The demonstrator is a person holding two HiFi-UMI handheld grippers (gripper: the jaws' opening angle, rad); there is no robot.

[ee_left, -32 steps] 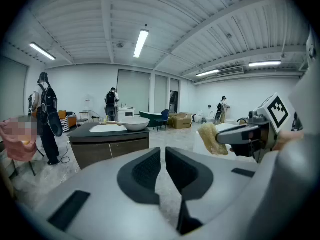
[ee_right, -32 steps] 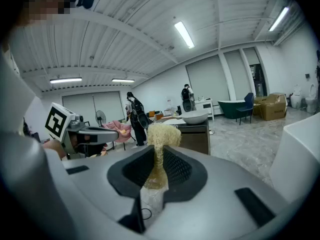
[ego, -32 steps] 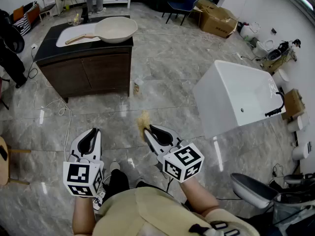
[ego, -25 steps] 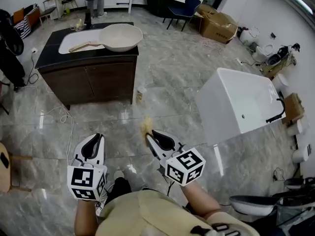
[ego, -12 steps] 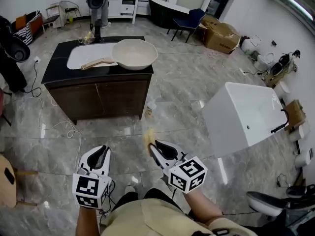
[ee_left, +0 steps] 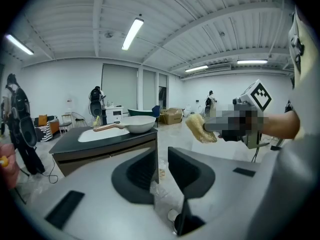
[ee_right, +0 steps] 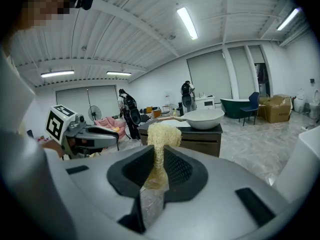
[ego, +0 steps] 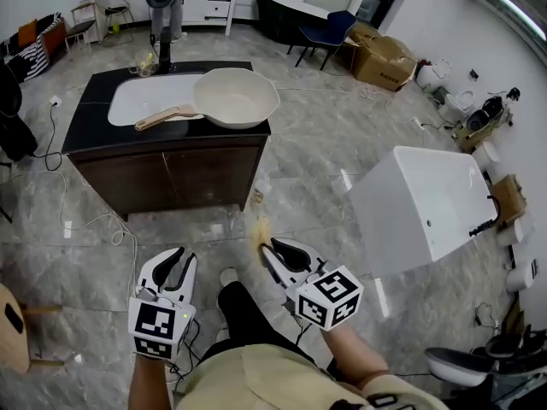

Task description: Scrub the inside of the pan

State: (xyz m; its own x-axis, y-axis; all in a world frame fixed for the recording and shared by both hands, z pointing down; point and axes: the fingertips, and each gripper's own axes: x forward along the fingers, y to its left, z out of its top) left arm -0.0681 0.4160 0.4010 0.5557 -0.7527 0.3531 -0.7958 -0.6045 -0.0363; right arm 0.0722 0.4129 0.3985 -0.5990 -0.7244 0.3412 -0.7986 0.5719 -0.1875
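Head view: the cream pan [ego: 236,97] sits at the right end of the dark bench [ego: 89,133], close to its near right corner. Its wooden handle [ego: 162,118] reaches left over the white basin [ego: 141,99] set in the top. Both grippers are held low over the marble floor [ego: 325,156], well apart from the bench. The left gripper [ego: 177,263] is empty. The right gripper [ego: 268,251] carries a yellowish fibrous scrubber [ego: 262,229].

Left gripper view: its jaws have just been opening and stand a narrow slit apart, with nothing between them. The pan shows ahead on the bench.

Right gripper view: the jaws pinch the scrubber's lower part, and its frayed top sticks up above them. The pan is ahead at the bench's right end.
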